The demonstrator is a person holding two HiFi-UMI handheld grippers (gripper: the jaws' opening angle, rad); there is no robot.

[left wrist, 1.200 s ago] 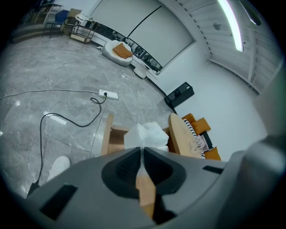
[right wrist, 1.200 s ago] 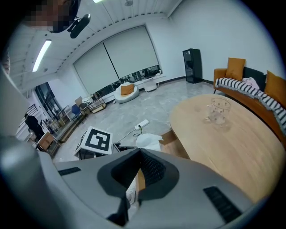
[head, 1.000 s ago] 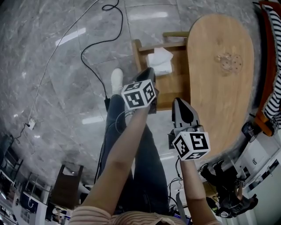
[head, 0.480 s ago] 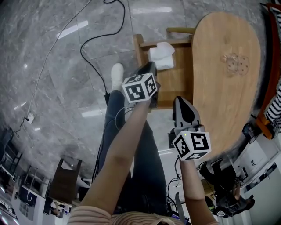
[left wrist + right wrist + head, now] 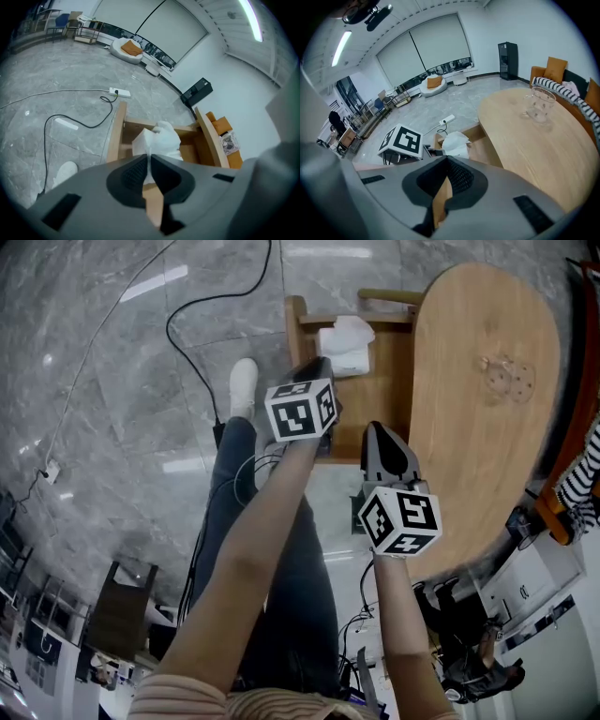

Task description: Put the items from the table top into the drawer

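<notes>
Our left hand-held gripper (image 5: 321, 362) and right hand-held gripper (image 5: 376, 427) are pressed together, empty, near the open drawer (image 5: 377, 395); a white cloth (image 5: 345, 343) lies inside it, the bench (image 5: 469, 474) beside it.

White bundle (image 5: 345, 345), tan drawer (image 5: 380, 413), grey marbled floor (image 5: 112, 381).

Two grippers (image 5: 317, 367) (image 5: 375, 427), one table (image 5: 478, 446), one drawer (image 5: 375, 395), one white paper bundle (image 5: 345, 345), one glass (image 5: 506, 379), one black cable (image 5: 171, 329)

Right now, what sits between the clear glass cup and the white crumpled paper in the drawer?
Only bare wood, tabletop then drawer, from clear glass cup to white crumpled paper, in the right gripper view.
</notes>
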